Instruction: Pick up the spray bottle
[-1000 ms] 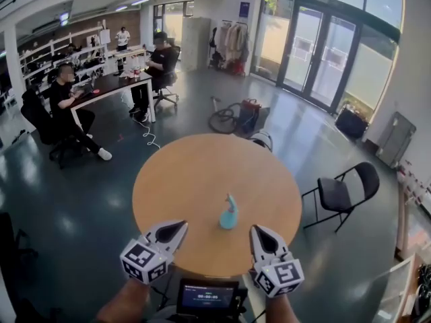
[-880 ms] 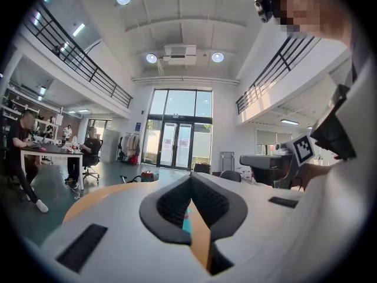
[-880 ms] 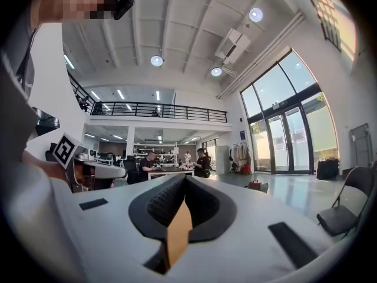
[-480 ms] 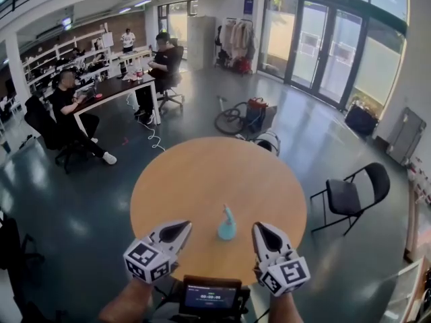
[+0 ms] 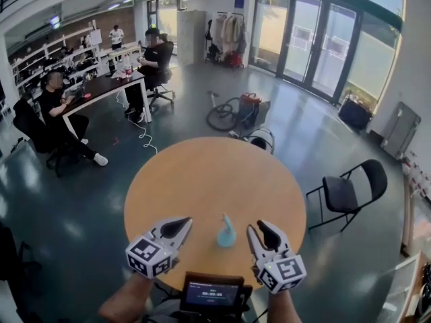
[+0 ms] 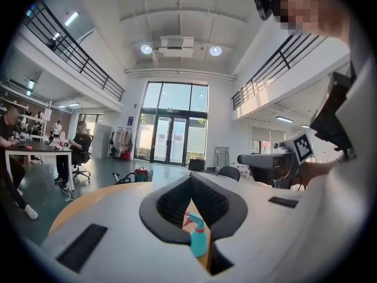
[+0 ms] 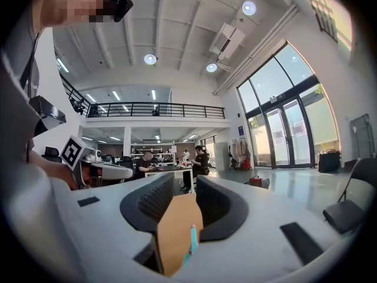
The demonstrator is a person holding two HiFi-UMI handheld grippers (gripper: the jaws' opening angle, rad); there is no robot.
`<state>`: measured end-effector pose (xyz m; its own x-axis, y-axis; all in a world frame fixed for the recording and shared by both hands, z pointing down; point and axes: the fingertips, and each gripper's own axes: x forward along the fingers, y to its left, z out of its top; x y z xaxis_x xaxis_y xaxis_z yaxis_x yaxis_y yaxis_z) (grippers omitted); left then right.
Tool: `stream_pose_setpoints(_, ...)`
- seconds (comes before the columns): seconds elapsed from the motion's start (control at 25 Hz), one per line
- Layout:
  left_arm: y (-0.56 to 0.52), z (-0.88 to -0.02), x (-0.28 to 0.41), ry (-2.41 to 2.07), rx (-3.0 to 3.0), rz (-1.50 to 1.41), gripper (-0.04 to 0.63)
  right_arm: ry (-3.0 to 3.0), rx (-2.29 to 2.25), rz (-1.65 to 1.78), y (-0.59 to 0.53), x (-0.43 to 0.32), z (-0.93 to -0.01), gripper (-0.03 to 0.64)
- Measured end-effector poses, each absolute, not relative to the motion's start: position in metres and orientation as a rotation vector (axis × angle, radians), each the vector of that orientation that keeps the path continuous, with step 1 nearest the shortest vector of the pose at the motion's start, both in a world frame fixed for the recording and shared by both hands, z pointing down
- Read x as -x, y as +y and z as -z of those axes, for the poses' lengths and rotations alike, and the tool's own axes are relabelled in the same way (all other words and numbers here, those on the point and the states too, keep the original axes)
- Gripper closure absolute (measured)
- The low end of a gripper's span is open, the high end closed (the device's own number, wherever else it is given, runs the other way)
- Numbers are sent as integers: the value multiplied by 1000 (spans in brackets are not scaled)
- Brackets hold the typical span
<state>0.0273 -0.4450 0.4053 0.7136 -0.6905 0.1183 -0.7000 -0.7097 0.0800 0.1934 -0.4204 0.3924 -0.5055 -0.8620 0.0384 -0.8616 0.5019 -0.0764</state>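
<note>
Spray bottle (image 5: pixel 227 233) fully visible in head view, just a sliver in right gripper view. Right hand-held gripper (image 5: pixel 261 231) beside bottle, opening, empty; left hand-held gripper (image 5: pixel 180 224) pinched closed.

Writing on the small screen (image 5: pixel 211 293) is too blurred to read.

bottle (image 5: pixel 226 233) | look: pale teal, broad base tapering to a slim neck, teal spray head, pink trigger | state: standing free, nothing touching it | pose: upright | place: on the round wooden desk (image 5: pixel 202 180), toward 6 o'clock from its centre, back from the near rim
</note>
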Motion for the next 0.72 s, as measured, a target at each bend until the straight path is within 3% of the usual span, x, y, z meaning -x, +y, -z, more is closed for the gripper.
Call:
stream_pose_setpoints(0.16,-455,-424,-23,-1114,-2795,-140,594,2738,1607,198,-429,-191,-419,433)
stream_pose_setpoints(0.32,-464,-447,-9,-1100,-2752,-184,594,2734,1608,224,-436,-184,-434,413)
stream_pose_setpoints(0.56,-474,-483,12,-1146,-2657,-251,592,2771,1616,317,-439,-172,-467,295)
stream_pose_setpoints(0.72,-480,-506,13,-1119,-2613,-267,592,2791,1676,386,-444,-174,-494,293)
